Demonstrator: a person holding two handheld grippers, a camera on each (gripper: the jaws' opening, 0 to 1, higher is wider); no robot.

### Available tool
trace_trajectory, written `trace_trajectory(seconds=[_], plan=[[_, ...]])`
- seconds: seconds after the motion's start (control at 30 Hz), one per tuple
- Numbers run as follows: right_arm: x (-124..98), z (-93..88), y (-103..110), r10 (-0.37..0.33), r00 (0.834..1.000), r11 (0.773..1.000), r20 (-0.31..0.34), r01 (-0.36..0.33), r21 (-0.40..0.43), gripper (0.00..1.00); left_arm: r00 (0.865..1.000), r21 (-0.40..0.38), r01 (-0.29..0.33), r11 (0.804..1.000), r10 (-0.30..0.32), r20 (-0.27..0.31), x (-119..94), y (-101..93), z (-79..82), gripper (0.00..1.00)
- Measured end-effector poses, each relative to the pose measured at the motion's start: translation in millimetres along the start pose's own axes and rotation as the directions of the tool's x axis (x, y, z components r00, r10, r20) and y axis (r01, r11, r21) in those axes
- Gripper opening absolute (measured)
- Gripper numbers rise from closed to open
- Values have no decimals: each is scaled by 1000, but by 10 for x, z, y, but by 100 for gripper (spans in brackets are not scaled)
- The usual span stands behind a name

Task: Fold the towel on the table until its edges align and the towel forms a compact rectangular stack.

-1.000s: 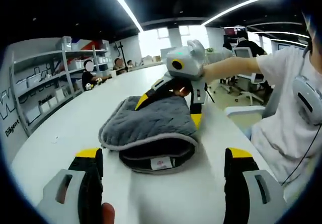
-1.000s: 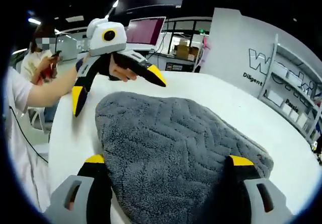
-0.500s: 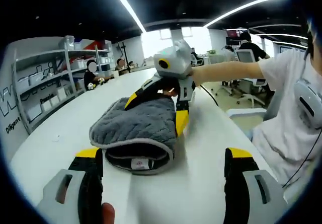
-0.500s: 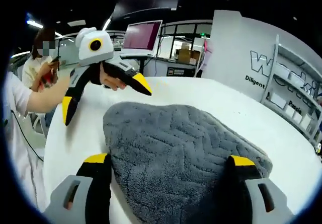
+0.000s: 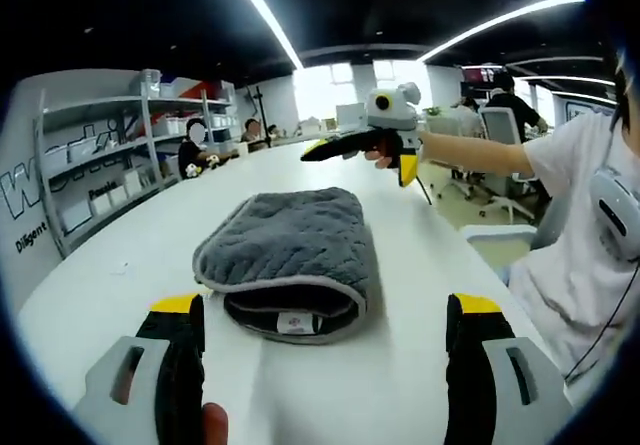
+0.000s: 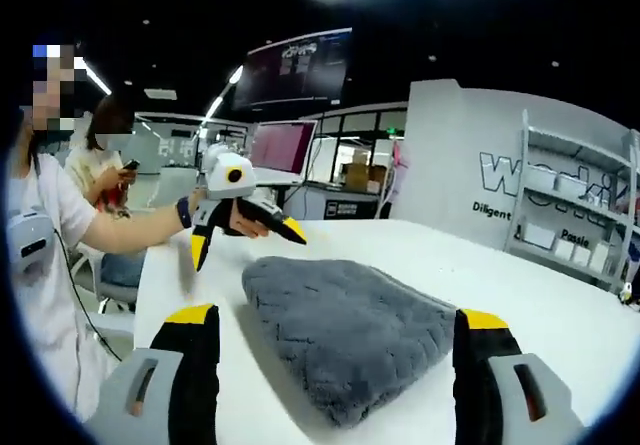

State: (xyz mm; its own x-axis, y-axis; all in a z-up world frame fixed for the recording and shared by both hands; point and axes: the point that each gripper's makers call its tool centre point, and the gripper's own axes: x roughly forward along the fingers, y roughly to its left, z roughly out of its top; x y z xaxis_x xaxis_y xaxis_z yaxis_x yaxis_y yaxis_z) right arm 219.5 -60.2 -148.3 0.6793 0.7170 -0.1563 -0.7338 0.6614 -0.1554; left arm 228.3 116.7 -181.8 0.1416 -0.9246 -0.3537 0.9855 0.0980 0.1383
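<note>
Towel (image 5: pixel 290 250), plush grey quilted fold on glossy white table (image 5: pixel 130 265); both tools wide, empty.

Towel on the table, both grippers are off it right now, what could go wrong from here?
1. The folded towel looks puffy, its top layer bulging over the lower one, so it might spring open.
2. Its edges look rounded, not squarely aligned; stopping now may fall short.
3. It lies near the table edge; a nudge could push it off.

The towel (image 5: pixel 290 240) is plush grey cloth, quilted in a wavy pattern (paler smooth trim at its edge); the table (image 5: pixel 110 275) is smooth, matt white.
</note>
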Motion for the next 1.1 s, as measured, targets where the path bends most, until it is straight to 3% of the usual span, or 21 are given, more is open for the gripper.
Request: trace_trajectory(seconds=[0.2,0.33,0.53,0.63,0.77,0.9,1.1], plan=[[-189,-384,-255,-67,998,995,-2,67,80,99,998,-35,-46,998,47,45,-53,116,58,99],[-231,-494,-304,-88,996,990,18,86,116,99,994,-65,-81,995,86,69,-77,215,70,99],[-243,-524,-320,-104,993,986,53,96,136,99,987,-121,-123,985,134,88,-91,403,18,99],[-246,-417,-237,-59,989,989,132,40,142,99,982,-155,-149,977,165,92,-91,496,-31,99],[-290,-462,-197,-50,990,993,129,35,113,99,987,-175,-129,976,144,74,-30,476,-127,99],[-394,-357,-175,-33,976,982,214,-8,191,99,989,-164,-131,978,139,39,11,548,-217,99],[-310,-472,-102,-3,990,985,140,-21,170,99,991,-133,-120,984,127,40,12,611,-258,99]])
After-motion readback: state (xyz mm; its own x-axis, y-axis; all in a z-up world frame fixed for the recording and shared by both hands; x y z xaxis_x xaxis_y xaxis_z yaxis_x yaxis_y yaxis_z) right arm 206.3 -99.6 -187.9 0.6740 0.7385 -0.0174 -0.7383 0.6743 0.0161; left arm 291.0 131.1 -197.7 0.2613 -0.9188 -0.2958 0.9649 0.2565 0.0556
